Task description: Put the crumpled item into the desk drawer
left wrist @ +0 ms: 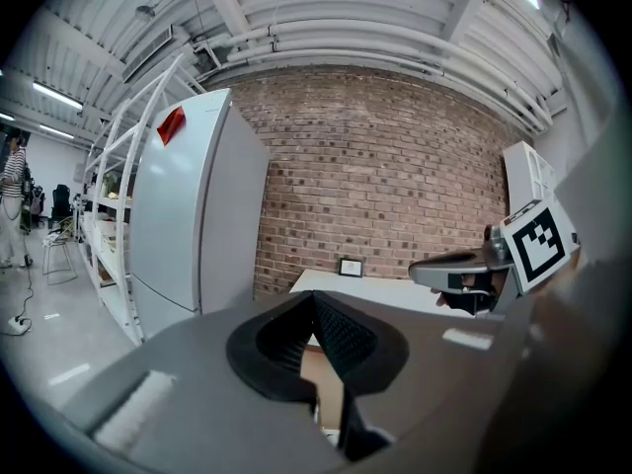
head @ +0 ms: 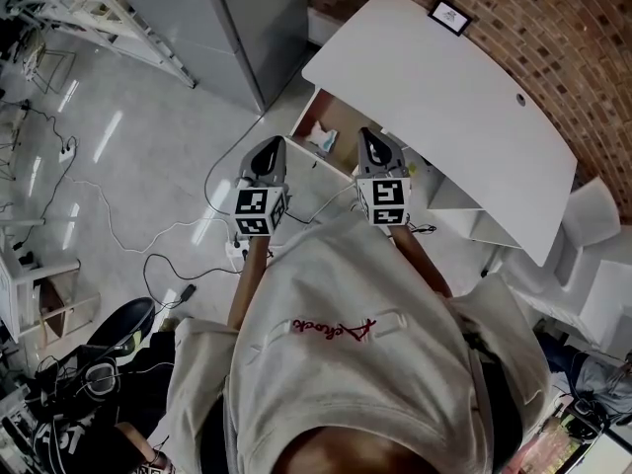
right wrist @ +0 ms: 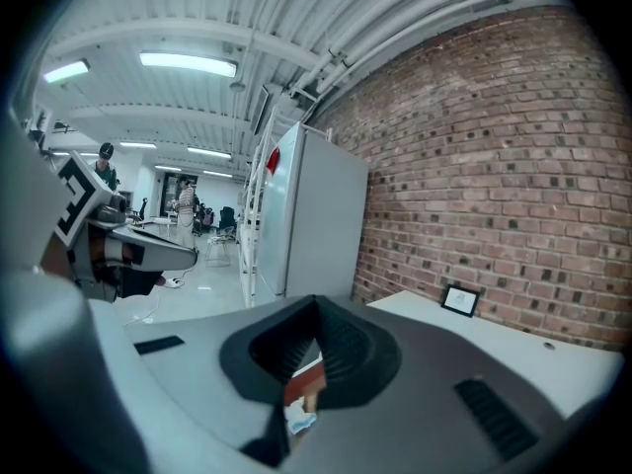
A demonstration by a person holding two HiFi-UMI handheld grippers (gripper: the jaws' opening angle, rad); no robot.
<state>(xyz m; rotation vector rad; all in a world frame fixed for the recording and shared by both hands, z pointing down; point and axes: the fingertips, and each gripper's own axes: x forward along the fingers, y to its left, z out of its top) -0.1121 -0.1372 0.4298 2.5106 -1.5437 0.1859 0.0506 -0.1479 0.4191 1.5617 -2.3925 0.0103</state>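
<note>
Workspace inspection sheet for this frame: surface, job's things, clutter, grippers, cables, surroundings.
Surface: white desk top, bare except for a small framed picture.
Job's things: desk drawer open; crumpled item lies inside it.
Clutter: black chair and gear on the floor.
Grippers: left gripper and right gripper both shut, empty, near the drawer.
Cables: white cable and power strip on the floor.
Surroundings: brick wall, grey cabinet.

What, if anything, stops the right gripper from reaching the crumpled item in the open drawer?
Probably nothing. The right gripper hangs by the open drawer, and the crumpled item lies exposed inside, with nothing over it. The jaws are together, so they would have to open first.
</note>
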